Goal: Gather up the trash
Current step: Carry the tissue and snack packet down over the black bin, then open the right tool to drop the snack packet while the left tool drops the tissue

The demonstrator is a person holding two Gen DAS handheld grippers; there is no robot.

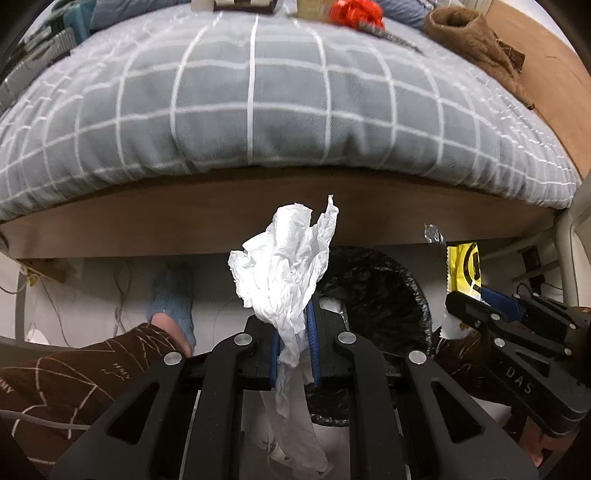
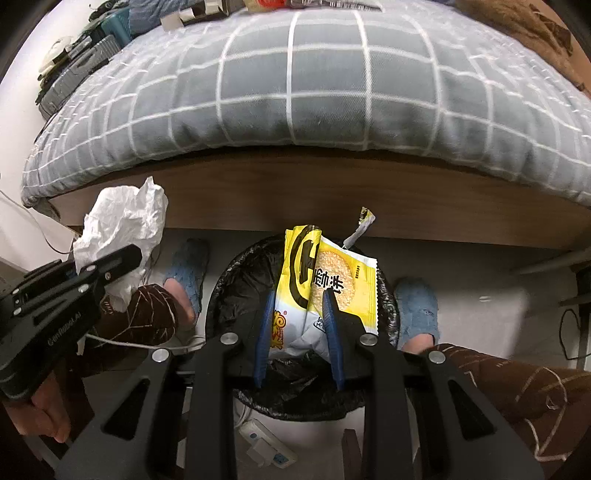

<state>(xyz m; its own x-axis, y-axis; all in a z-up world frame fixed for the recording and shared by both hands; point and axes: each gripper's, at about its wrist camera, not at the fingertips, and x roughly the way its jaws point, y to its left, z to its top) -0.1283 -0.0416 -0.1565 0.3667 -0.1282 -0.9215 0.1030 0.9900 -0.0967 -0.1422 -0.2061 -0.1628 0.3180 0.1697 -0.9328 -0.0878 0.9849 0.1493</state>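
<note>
My left gripper (image 1: 293,325) is shut on a crumpled white tissue (image 1: 284,266), which sticks up above the blue pads and trails below them. It hangs to the left of a bin lined with a black bag (image 1: 384,295). My right gripper (image 2: 300,302) is shut on a yellow snack wrapper (image 2: 325,280), held directly over the same black-lined bin (image 2: 236,288). In the right wrist view the left gripper (image 2: 110,266) with its white tissue (image 2: 122,221) shows at the left. The right gripper (image 1: 480,306) with the yellow wrapper (image 1: 463,269) shows at the right of the left wrist view.
A bed with a grey checked cover (image 1: 258,110) and brown wooden side board (image 2: 332,199) stands just beyond the bin. The person's feet in blue slippers (image 2: 188,273) flank the bin. A white power strip (image 2: 266,446) and cables lie on the floor. Red packaging (image 1: 354,13) lies on the bed.
</note>
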